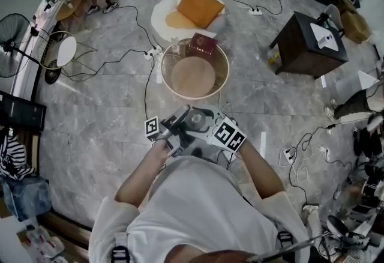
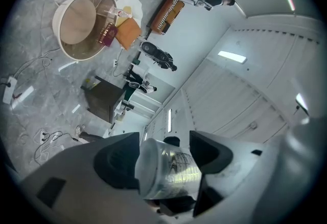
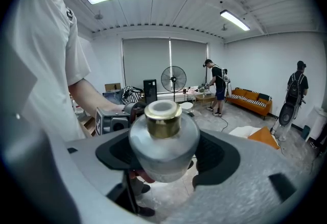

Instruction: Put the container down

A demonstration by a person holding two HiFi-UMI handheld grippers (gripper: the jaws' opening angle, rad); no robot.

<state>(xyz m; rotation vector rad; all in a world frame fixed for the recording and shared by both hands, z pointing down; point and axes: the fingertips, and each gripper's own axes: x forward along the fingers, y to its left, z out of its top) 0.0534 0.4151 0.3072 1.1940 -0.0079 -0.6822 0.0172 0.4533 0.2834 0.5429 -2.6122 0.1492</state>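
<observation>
A clear glass container [image 1: 194,119] with a gold collar hangs in front of my chest, between both grippers. In the right gripper view its rounded body [image 3: 163,138] fills the gap between the dark jaws, neck up, with my right gripper [image 3: 163,151] shut on it. My left gripper [image 2: 166,166] is shut on a clear cylindrical part of the container [image 2: 166,172]. In the head view my left gripper [image 1: 177,123] and right gripper [image 1: 210,126] meet at the container, their marker cubes to either side.
A round tub [image 1: 163,69] with a tan bottom stands on the floor just ahead, a dark red box [image 1: 202,45] at its far rim. Beyond lies an orange cushion [image 1: 200,6]. A dark side table [image 1: 309,44] stands right, cables [image 1: 144,45] cross the floor, and a fan [image 1: 12,45] is left.
</observation>
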